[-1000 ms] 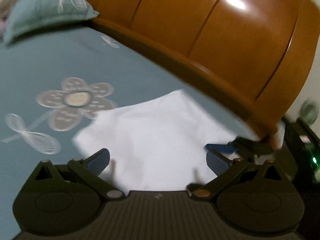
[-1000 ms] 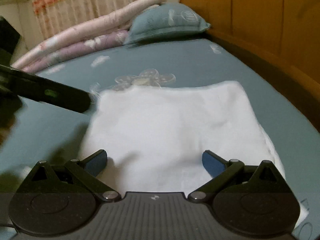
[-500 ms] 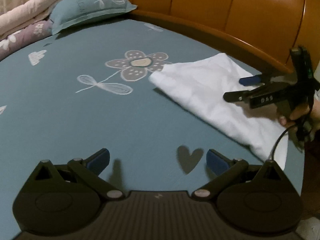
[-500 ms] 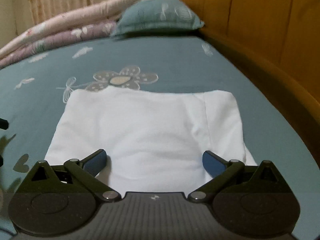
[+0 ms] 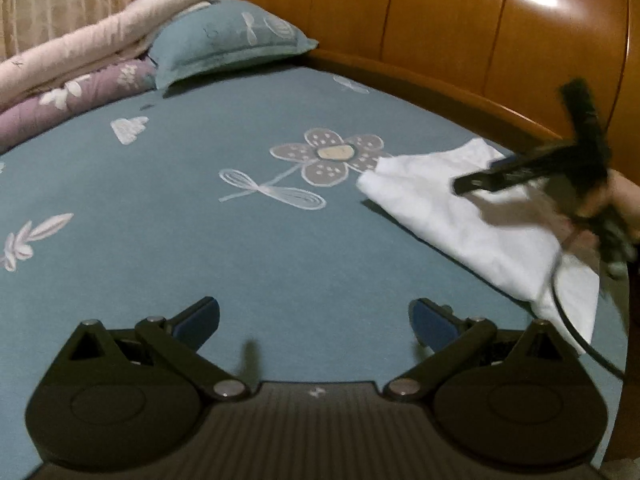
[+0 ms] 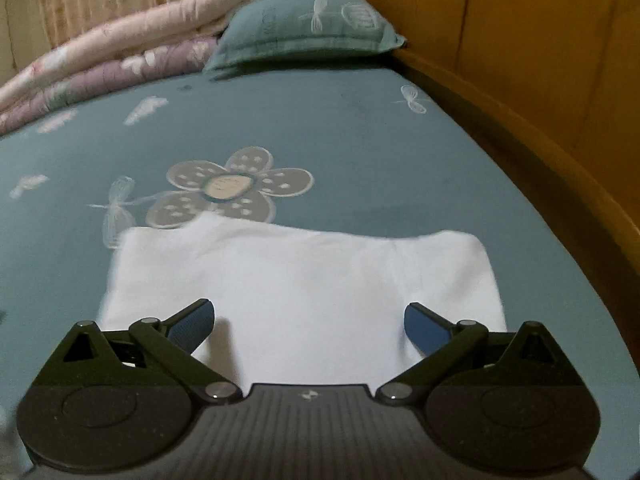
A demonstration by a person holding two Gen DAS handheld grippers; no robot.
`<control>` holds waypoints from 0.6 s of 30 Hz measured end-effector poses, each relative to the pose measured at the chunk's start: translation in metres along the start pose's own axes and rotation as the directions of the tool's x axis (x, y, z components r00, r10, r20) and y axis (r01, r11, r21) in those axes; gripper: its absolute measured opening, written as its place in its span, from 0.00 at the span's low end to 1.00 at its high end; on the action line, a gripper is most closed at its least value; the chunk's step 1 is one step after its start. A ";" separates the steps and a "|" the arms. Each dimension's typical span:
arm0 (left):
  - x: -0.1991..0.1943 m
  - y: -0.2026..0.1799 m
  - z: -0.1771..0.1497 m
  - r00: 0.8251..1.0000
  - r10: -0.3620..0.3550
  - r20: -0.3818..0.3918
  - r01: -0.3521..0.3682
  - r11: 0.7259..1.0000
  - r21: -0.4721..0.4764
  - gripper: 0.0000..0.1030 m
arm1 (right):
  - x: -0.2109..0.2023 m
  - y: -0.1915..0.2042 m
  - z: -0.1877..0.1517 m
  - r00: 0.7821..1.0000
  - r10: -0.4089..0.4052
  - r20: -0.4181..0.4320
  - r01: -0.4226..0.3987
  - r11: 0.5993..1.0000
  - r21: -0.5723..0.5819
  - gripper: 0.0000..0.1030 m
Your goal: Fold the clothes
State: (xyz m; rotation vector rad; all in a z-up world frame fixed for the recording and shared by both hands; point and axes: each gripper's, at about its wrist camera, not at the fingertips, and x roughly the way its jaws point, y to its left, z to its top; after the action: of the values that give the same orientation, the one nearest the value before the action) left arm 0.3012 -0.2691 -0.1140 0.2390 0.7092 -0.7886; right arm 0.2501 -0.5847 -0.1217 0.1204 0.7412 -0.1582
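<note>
A folded white garment (image 6: 304,280) lies flat on the teal bed sheet near the wooden bed frame. It also shows in the left wrist view (image 5: 472,220) at the right. My right gripper (image 6: 309,326) is open and empty, hovering over the garment's near edge. It also appears in the left wrist view (image 5: 516,176), blurred, over the garment. My left gripper (image 5: 314,322) is open and empty over bare sheet, well left of the garment.
The teal sheet (image 5: 200,240) has a flower print (image 5: 332,156). A teal pillow (image 5: 228,44) and rolled pink and purple quilts (image 5: 72,76) lie at the far end. The wooden headboard (image 5: 480,32) runs along the right side.
My left gripper has swung away from the garment to the left and back over bare sheet. My right gripper has pulled back a little from the garment and stays open.
</note>
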 end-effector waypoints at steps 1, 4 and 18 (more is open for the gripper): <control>-0.002 0.001 0.000 1.000 0.000 0.005 0.000 1.000 -0.003 0.99 | -0.016 0.003 -0.009 0.999 0.026 0.026 -0.026 1.000 0.002 1.00; -0.007 -0.001 -0.002 1.000 -0.017 0.007 0.017 1.000 -0.013 0.99 | -0.032 0.018 -0.038 0.994 0.104 0.021 -0.104 0.995 0.007 1.00; -0.048 -0.014 -0.018 1.000 0.015 0.008 -0.016 0.997 0.071 0.99 | -0.071 -0.027 -0.076 0.979 -0.202 -0.011 0.202 0.970 0.138 1.00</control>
State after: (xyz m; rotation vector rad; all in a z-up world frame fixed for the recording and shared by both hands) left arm 0.2585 -0.2438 -0.0951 0.3056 0.6717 -0.8005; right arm 0.1435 -0.5914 -0.1307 0.1764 0.7382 -0.4045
